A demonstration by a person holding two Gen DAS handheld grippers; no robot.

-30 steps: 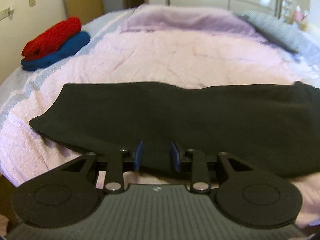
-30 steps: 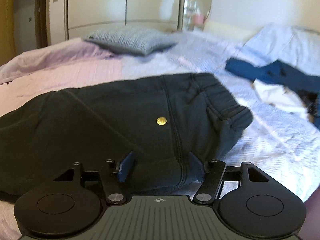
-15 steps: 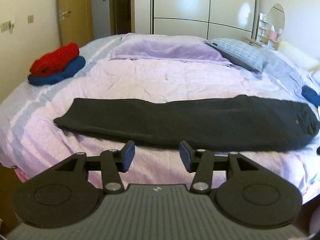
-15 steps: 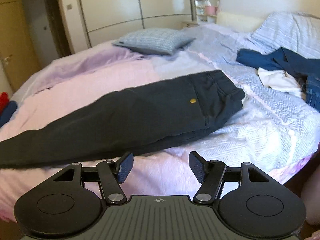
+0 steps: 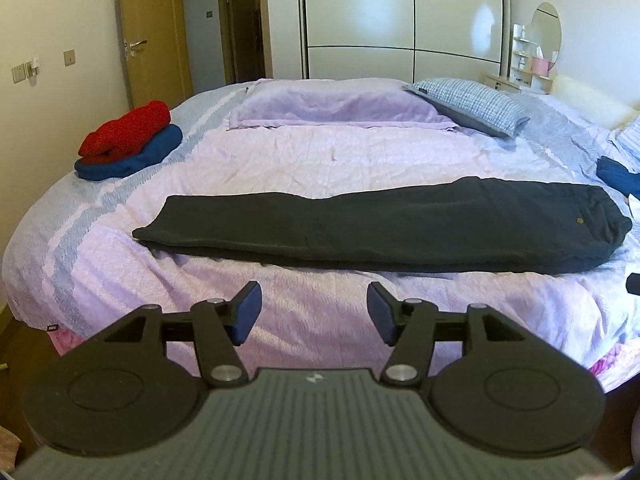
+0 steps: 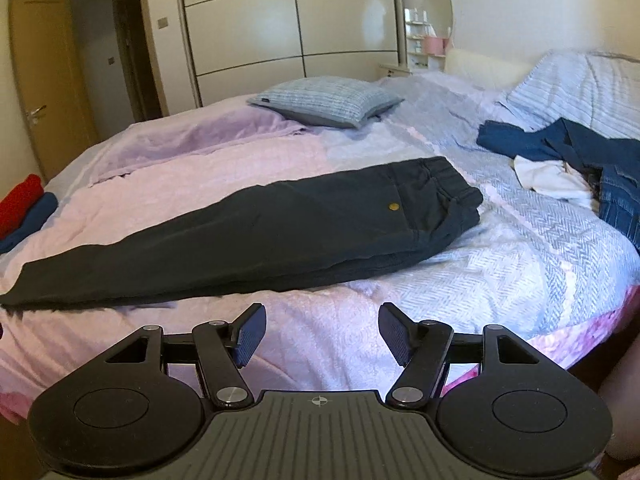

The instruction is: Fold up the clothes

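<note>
Both grippers pulled back and up from the black trousers [image 5: 384, 228] since a second ago; then close over the fabric, now well clear, with bare bedspread [image 5: 312, 320] under the fingertips. Left gripper [image 5: 314, 312]: jaws just been opening, earlier narrow over the trouser edge, now wide, nothing between them. Right gripper [image 6: 320, 334]: wide apart, nothing between the pads, not touching cloth.

Trousers lying folded lengthwise in a long band across the near half of the bed, leg hems toward the left, waistband toward the right. Brass button [image 6: 393, 207] visible near the waistband, face up. Flat on the pink-lilac bedspread, waist end reaching onto the blue-white patterned part.

Red folded garment [image 5: 126, 132] stacked on blue folded garment [image 5: 132, 158] at far left edge of bed, well apart from the trousers. Loose pile of unfolded clothes [image 6: 560, 160] (blue, white, denim) at right side of bed, beyond the waistband, not touching it. Blue checked pillow [image 5: 468, 104] at far side, beside lilac blanket [image 5: 340, 106]. Wardrobe doors [image 5: 400, 20] behind the bed.
</note>
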